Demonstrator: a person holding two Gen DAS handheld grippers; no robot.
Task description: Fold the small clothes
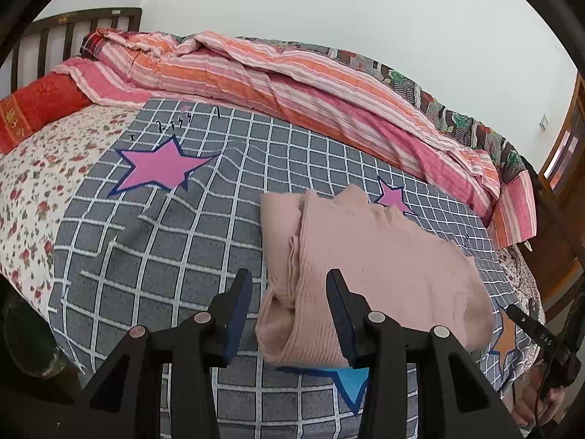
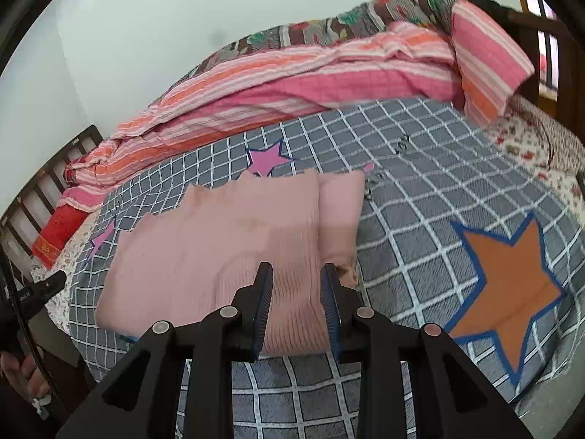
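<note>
A pale pink ribbed knit garment (image 1: 369,267) lies folded on the grey checked bedspread (image 1: 164,248). In the left wrist view my left gripper (image 1: 290,285) is open, its fingers straddling the garment's near left corner, just above it. In the right wrist view the same garment (image 2: 226,241) lies in front of my right gripper (image 2: 297,278), which is open with its fingers over the garment's near right part. Neither gripper holds cloth. The other gripper's tip shows at the edge of each view (image 1: 526,323) (image 2: 44,285).
A pink and orange striped quilt (image 1: 292,87) is bunched along the far side of the bed. A red pillow (image 1: 33,109) and the wooden headboard (image 1: 73,29) are at one end. The bedspread has pink (image 1: 161,166), orange (image 2: 512,292) and blue stars. The near bed edge is just below the grippers.
</note>
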